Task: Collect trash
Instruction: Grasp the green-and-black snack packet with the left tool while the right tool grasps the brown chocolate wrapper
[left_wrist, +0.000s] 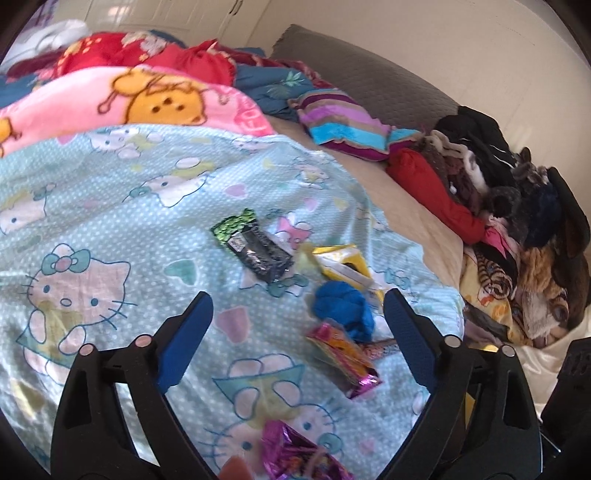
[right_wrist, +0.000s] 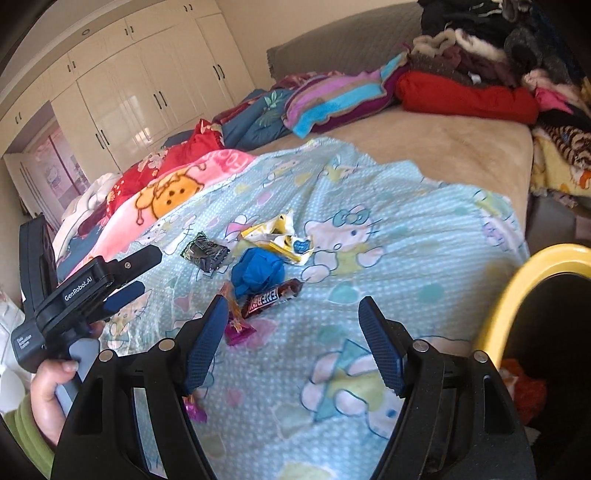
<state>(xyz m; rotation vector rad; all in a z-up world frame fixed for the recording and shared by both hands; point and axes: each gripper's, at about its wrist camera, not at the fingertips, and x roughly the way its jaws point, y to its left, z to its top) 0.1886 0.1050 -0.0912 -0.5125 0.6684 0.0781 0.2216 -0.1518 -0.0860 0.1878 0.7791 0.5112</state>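
I am in a home bedroom. A bed (right_wrist: 461, 155) carries cartoon blankets (right_wrist: 424, 258) and heaped clothes (right_wrist: 480, 55). White wardrobes (right_wrist: 140, 92) line the wall.

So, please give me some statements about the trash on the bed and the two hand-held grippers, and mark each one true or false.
1. The left hand-held gripper is open and holds nothing. True.
2. The crumpled blue ball lies inside the yellow-rimmed bin. False: it lies on the light blue cat-print sheet, among the wrappers.
3. The brown candy bar wrapper lies right next to the blue ball. True.
4. The right hand-held gripper is shut on the yellow wrapper. False: it is open and empty; that wrapper lies farther away on the sheet.
5. The dark wrapper with a green end lies on the red pillow. False: it lies on the sheet.
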